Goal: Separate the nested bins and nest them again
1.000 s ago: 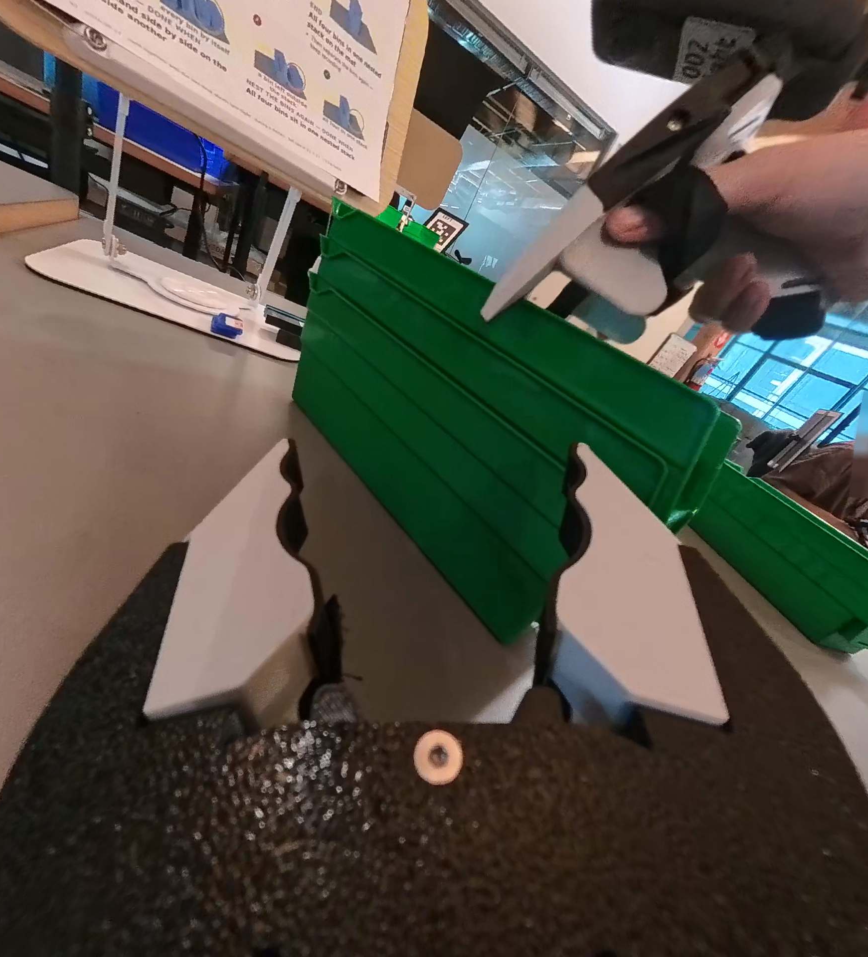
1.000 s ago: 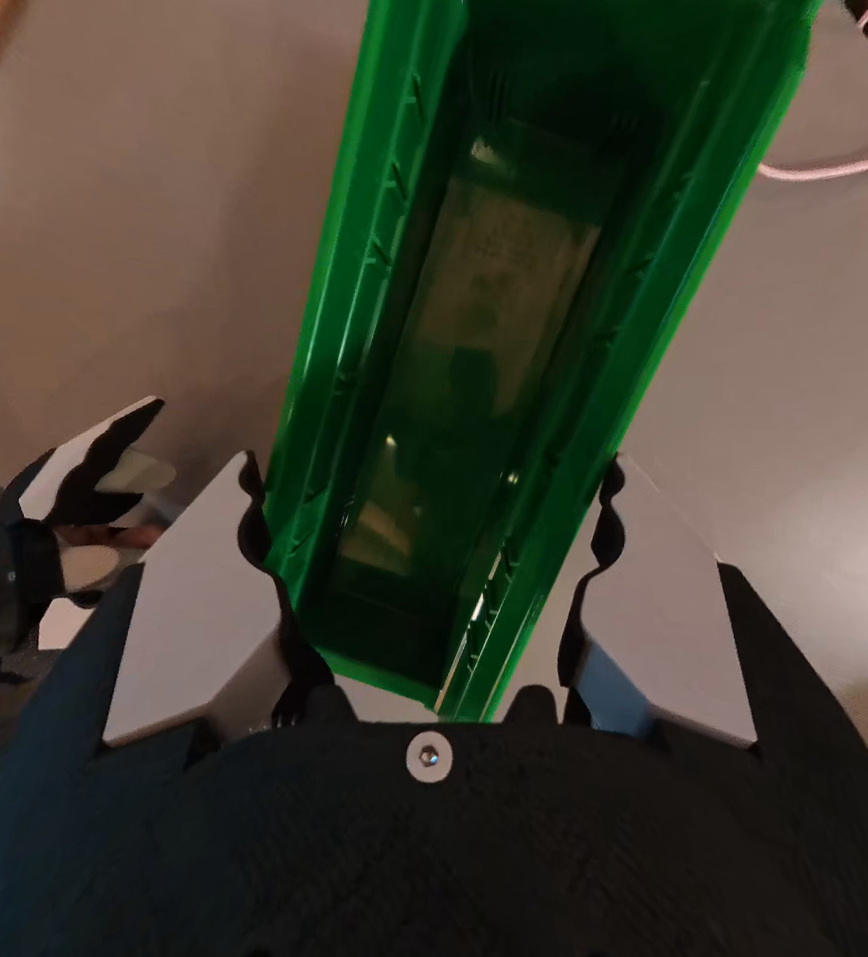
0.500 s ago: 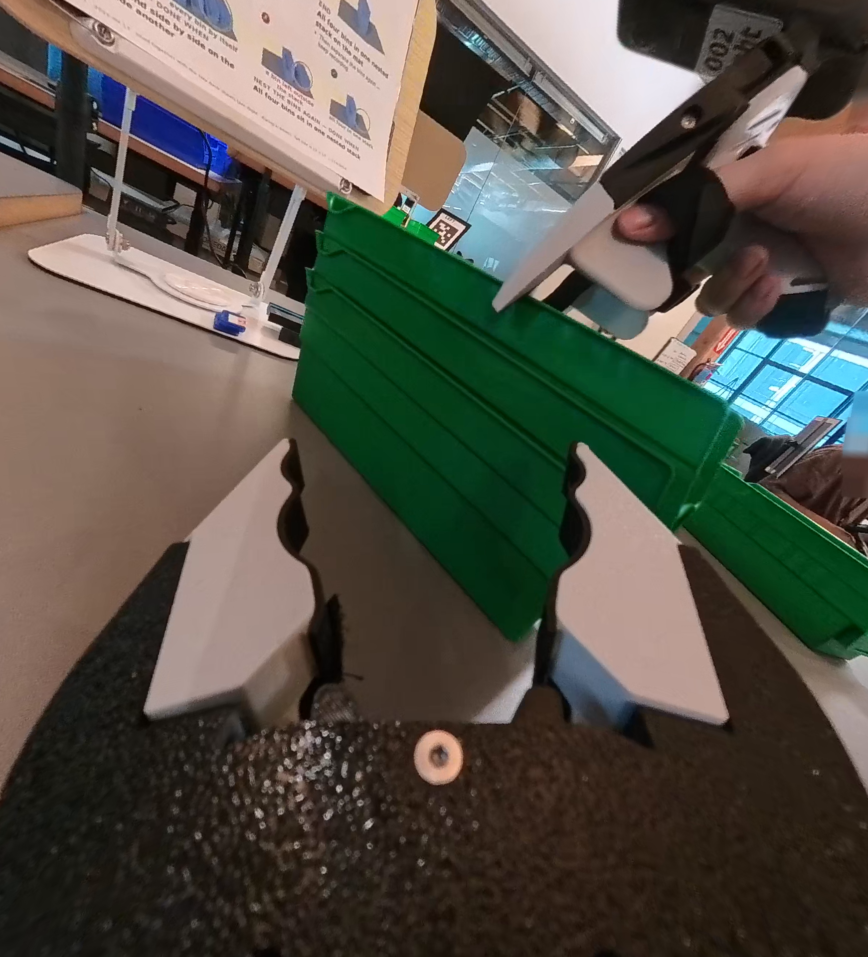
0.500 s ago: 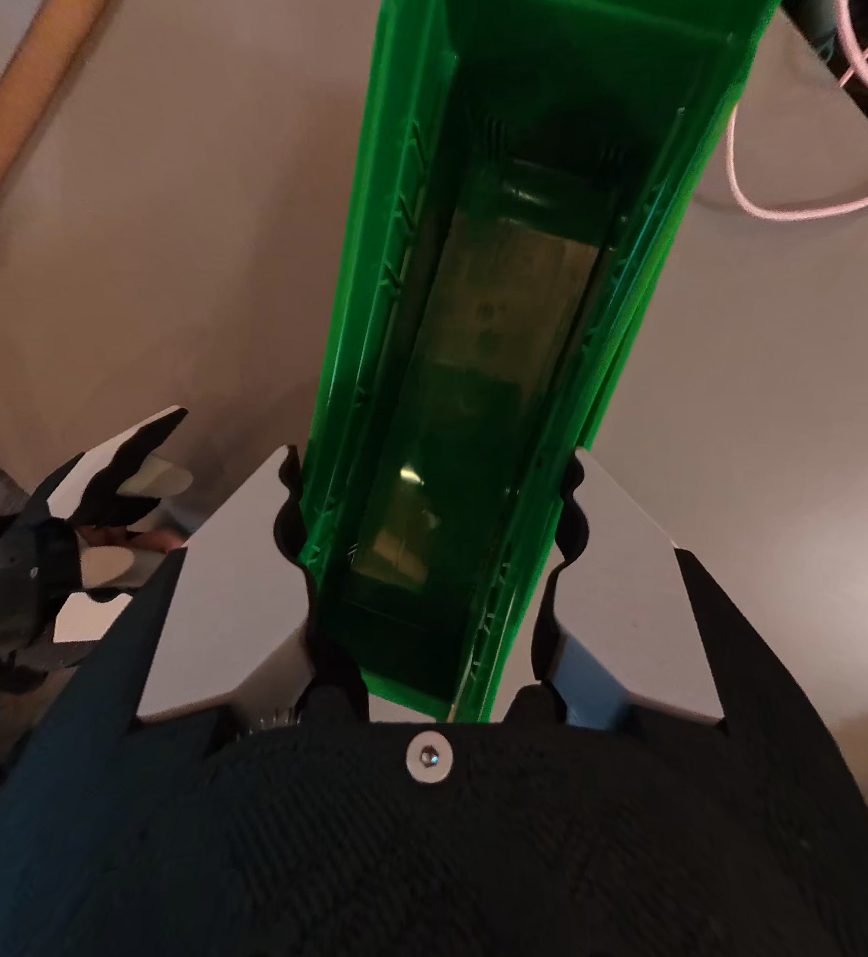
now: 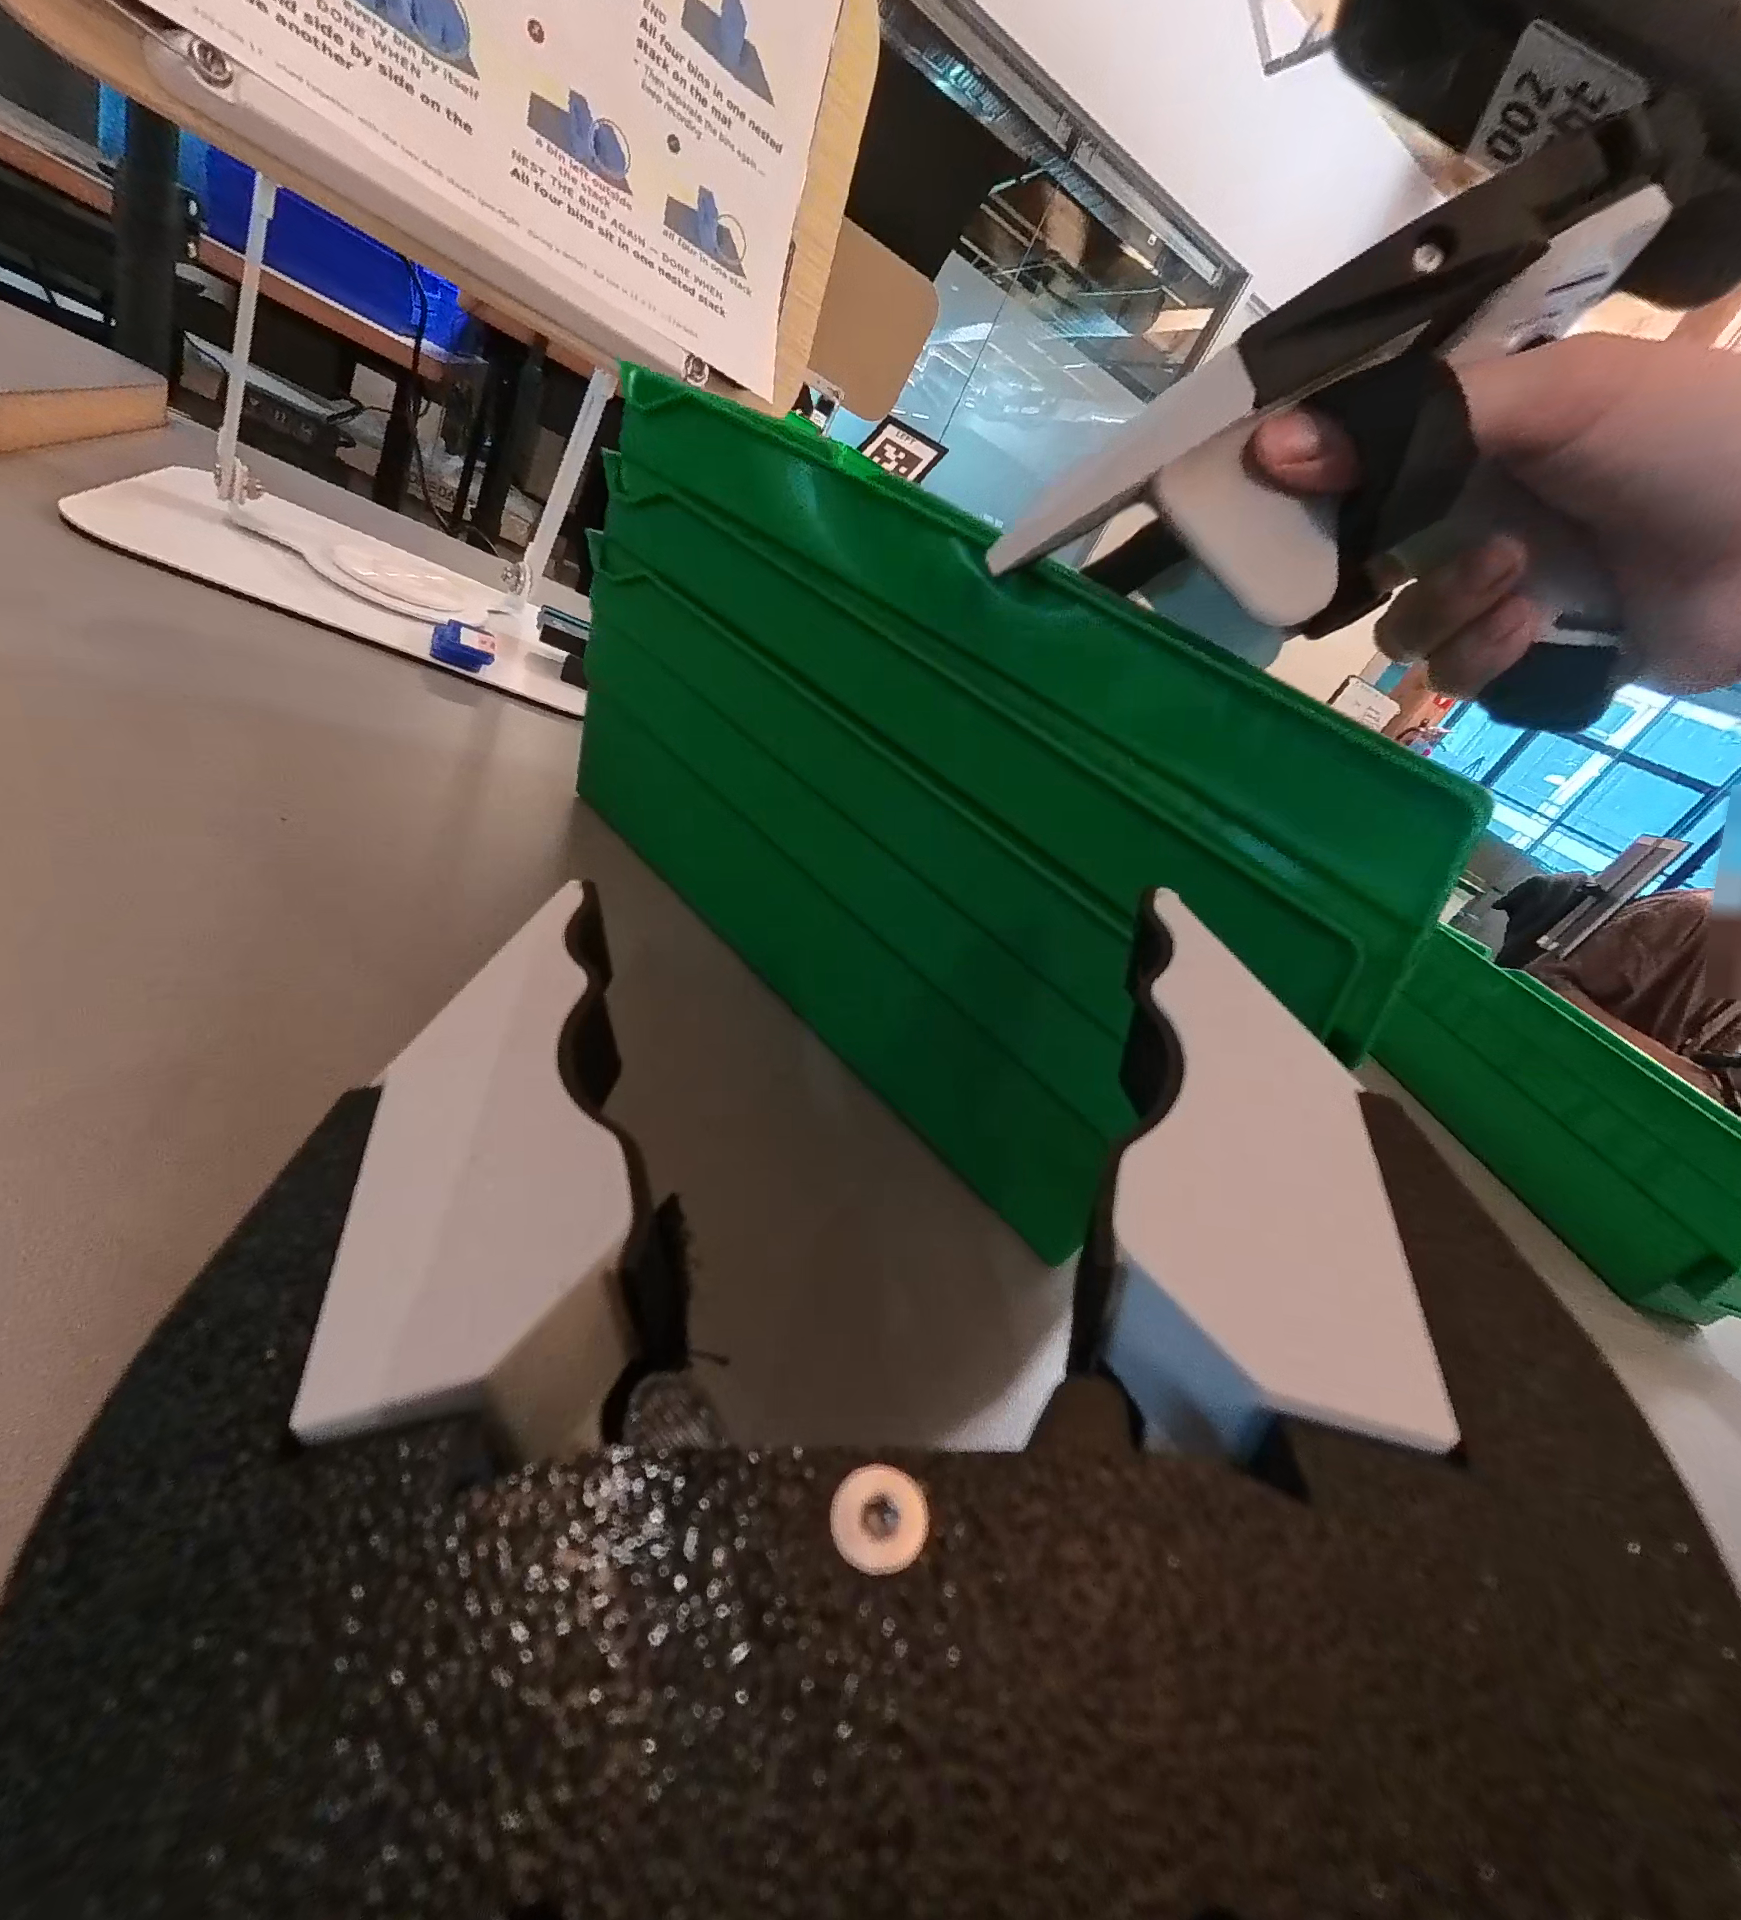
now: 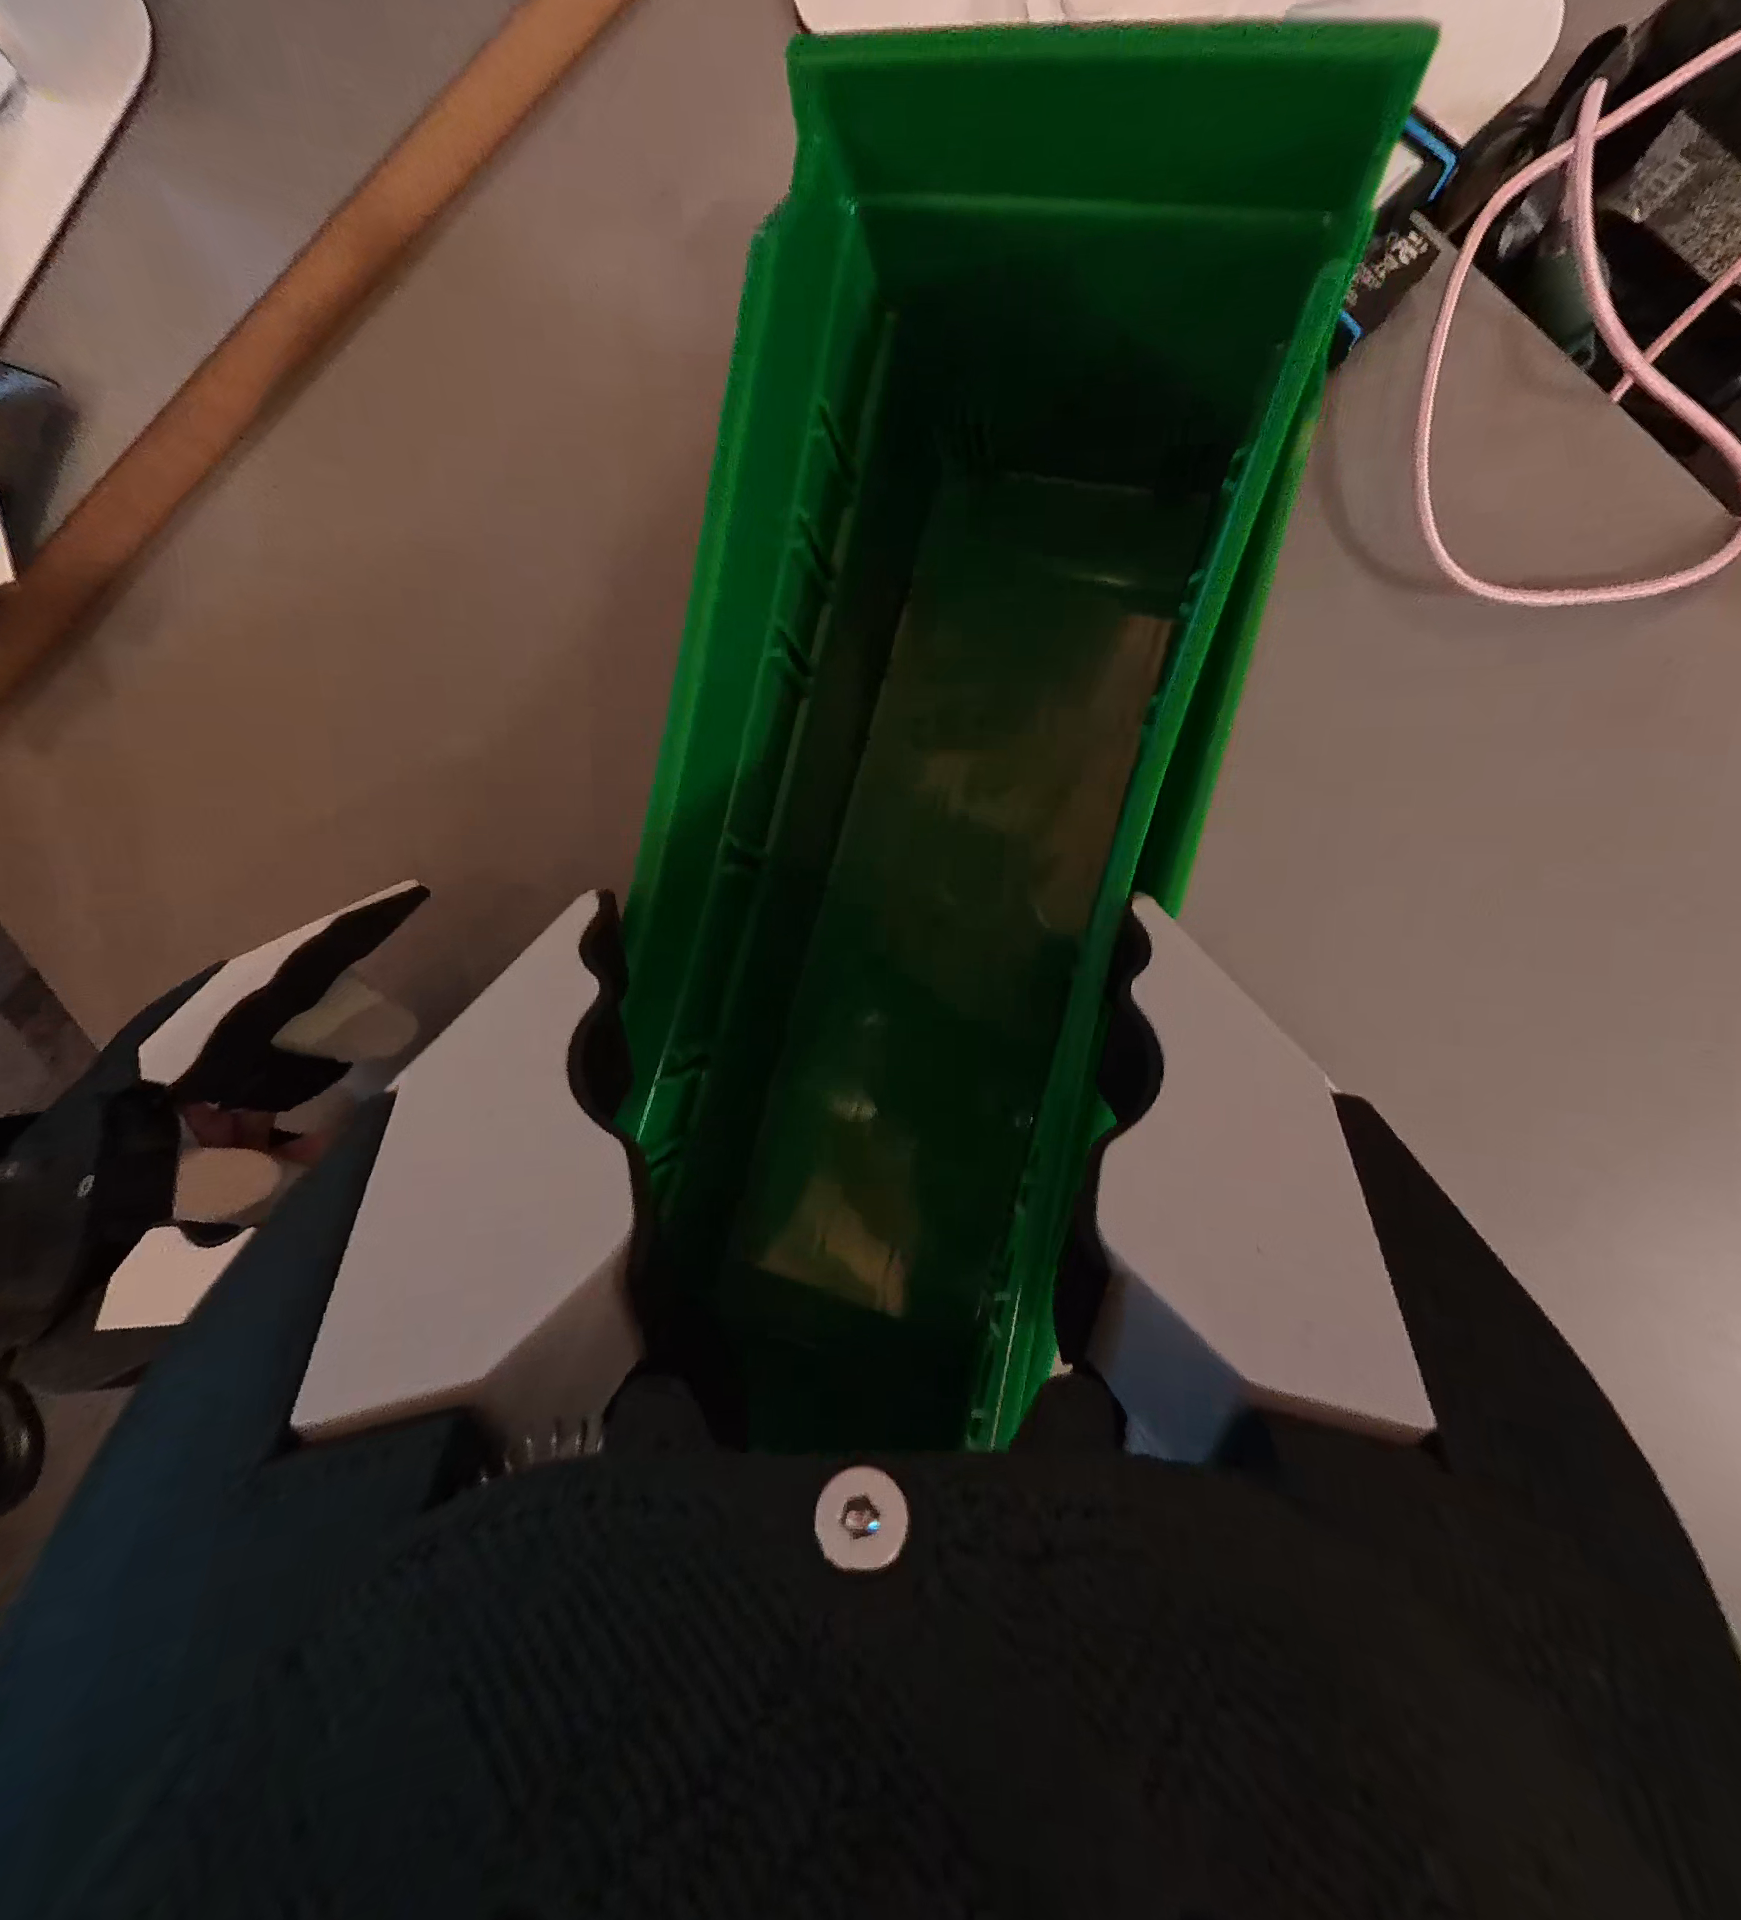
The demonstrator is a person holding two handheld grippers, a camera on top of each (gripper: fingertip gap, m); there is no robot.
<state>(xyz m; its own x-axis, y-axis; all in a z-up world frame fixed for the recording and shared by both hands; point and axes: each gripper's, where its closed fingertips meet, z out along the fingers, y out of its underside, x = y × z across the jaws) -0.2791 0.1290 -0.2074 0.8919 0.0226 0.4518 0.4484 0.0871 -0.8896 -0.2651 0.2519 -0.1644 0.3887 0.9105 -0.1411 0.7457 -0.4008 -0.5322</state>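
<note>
Already the right claw point(image 6: 871, 1122) pinches the top bin point(image 6: 959, 727) of the green stack point(image 5: 845, 831); another bin point(image 5: 1593, 1174) lies at three o'clock. Left claw point(image 5: 871, 1049) gapes empty.

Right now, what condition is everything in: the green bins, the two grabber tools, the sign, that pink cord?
Nested green bins: stacked inside one another, standing on the table; top bin's wall pinched inward.
Right gripper: shut on the top bin, fingers squeezing both long walls.
Left gripper: open, holding nothing, low beside the stack.
Other green bins: lying on the table behind the stack.
Instruction sign: upright on its white stand.
Pink cable: looped loosely at the table's edge.
</note>
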